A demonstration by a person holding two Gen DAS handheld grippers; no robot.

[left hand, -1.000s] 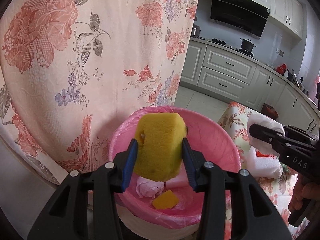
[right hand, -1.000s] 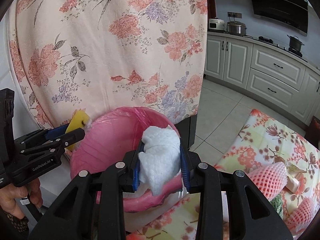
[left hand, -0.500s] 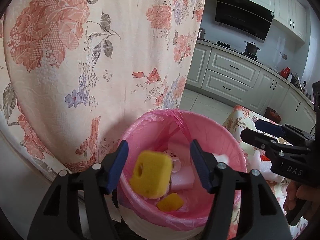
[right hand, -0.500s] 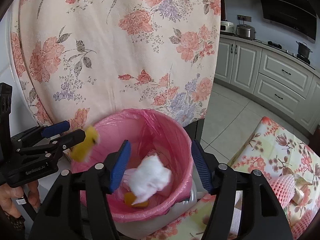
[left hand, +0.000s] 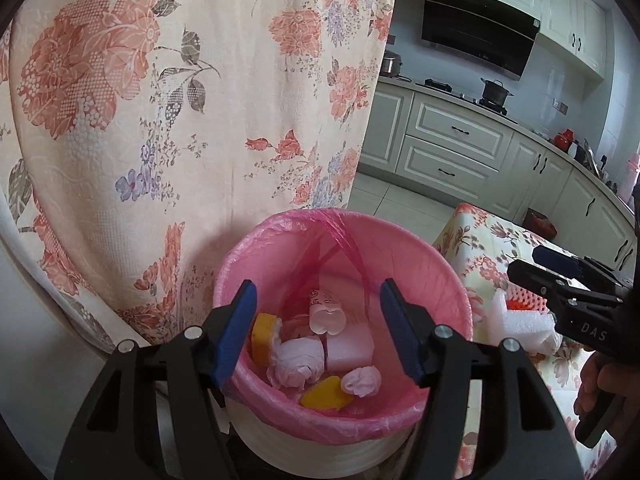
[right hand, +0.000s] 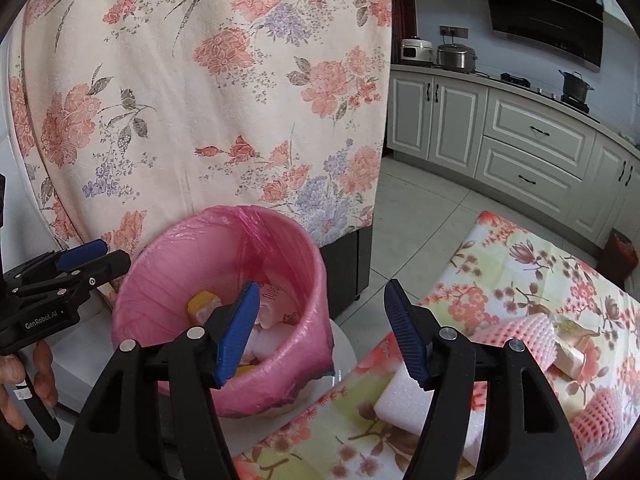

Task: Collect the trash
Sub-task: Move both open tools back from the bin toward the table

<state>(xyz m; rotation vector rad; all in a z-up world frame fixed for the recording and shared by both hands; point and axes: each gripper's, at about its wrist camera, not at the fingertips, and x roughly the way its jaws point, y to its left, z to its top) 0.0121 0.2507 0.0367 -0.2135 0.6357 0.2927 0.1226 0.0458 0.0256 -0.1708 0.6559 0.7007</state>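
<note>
A white bin with a pink liner (left hand: 400, 248) stands below my left gripper (left hand: 320, 332), which is open and empty right above it. Inside lie a yellow sponge (left hand: 264, 332), a second yellow piece (left hand: 324, 394), crumpled white tissues (left hand: 298, 360) and white foam (left hand: 348, 350). In the right wrist view the bin (right hand: 168, 280) is at lower left. My right gripper (right hand: 320, 332) is open and empty over the bin's right rim and the table edge. On the floral tablecloth (right hand: 520, 280) lie a white foam block (right hand: 404, 400) and pink foam netting (right hand: 528, 336).
A floral curtain (left hand: 180, 100) hangs close behind the bin. Kitchen cabinets (left hand: 460, 140) and tiled floor are at the back right. The left gripper shows at the left edge of the right wrist view (right hand: 76, 268). More foam and netting (left hand: 520, 320) lie on the table by the right gripper.
My left gripper opened and the yellow sponge fell into the bin. My right gripper opened and the white tissue wad fell in too. Both grippers have pulled back a little.
</note>
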